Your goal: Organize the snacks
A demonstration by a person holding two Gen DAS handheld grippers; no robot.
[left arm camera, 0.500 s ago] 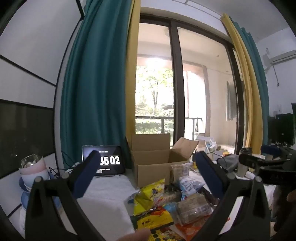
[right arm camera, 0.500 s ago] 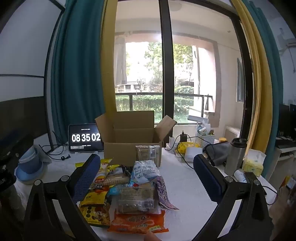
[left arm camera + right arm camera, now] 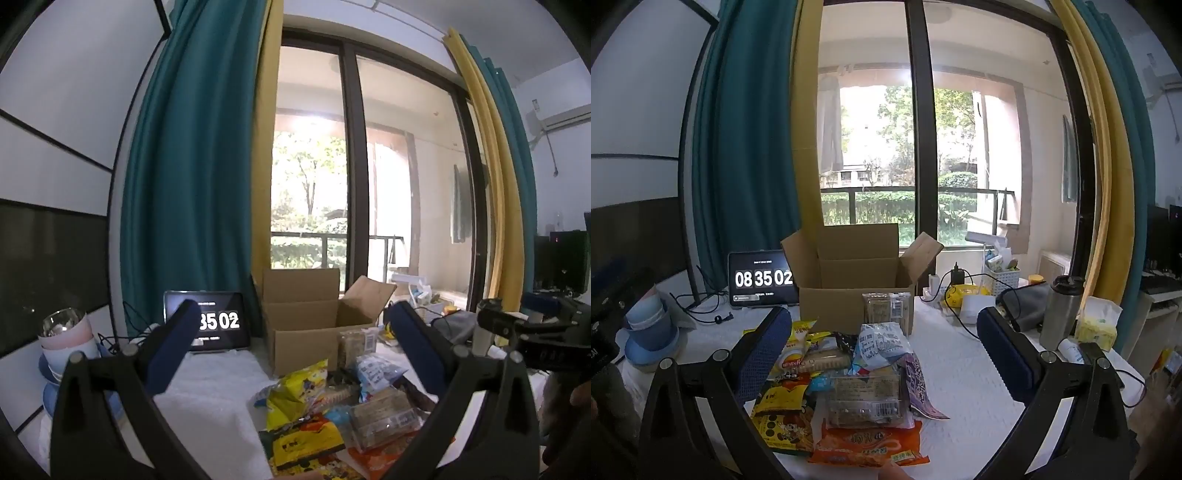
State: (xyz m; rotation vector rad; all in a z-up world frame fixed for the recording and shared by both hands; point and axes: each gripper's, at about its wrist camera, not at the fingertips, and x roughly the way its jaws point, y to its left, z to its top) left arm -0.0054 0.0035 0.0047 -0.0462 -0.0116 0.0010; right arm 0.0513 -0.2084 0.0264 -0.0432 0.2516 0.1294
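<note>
Both grippers hang above the near edge of the tabletop [image 3: 960,369], each with its jaws wide apart and nothing between them: the right gripper [image 3: 884,350] looks straight over the snack pile [image 3: 846,387], and the left gripper [image 3: 291,354] sits off to the pile's left.

Nearest in the pile lies an orange packet [image 3: 868,445], with a yellow bag [image 3: 783,410] touching its left side. On top of them rests a clear tray of bars [image 3: 864,400], and a crumpled blue-and-white pouch [image 3: 881,343] sits just behind it.

All of this looks light, crinkly and slippery. I'd judge the film bags soft and puffy, best pinched at a flat sealed edge. The tray seems stiffer, so a hold across its short sides would likely serve, gently, since the contents may crumble.

Just behind the pile stands the open cardboard box [image 3: 857,295], flaps up, with one packet [image 3: 886,308] leaning against its front. Left of the box, a tablet clock [image 3: 762,278] glows.
</note>
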